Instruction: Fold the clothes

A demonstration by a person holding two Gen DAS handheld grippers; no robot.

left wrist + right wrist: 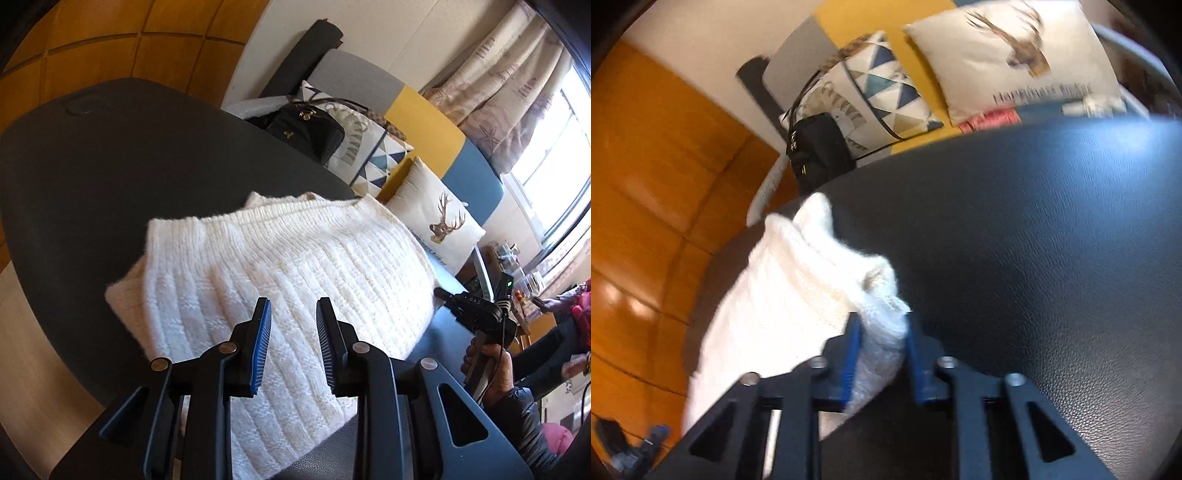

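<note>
Sweater point(280, 280), white ribbed knit, folded into a thick bundle on the dark leather-look tabletop point(110, 166), with one fluffy edge caught between the blue pads of the right gripper point(881, 350). Clenched on that fold, by the look of the wool bulging between the jaws, though motion blur softens the right wrist view. Left gripper point(293, 343) released, jaws apart with nothing between them, hovering just above the near part of the bundle. Seen from the left wrist, the right gripper at the far right side of the garment, held in the person's hand point(487, 369). Risk from here, as a judgement: a thin pinch on loose knit slipping out under a pull, or the pull dragging the whole stack across the smooth top and undoing the layers, since nothing pins the other side. Also near the table's edge on the side of the orange floor point(646, 184), so a hard tug may spill it over. Beyond the table, cushions point(436, 214) and a black bag point(303, 129).
</note>
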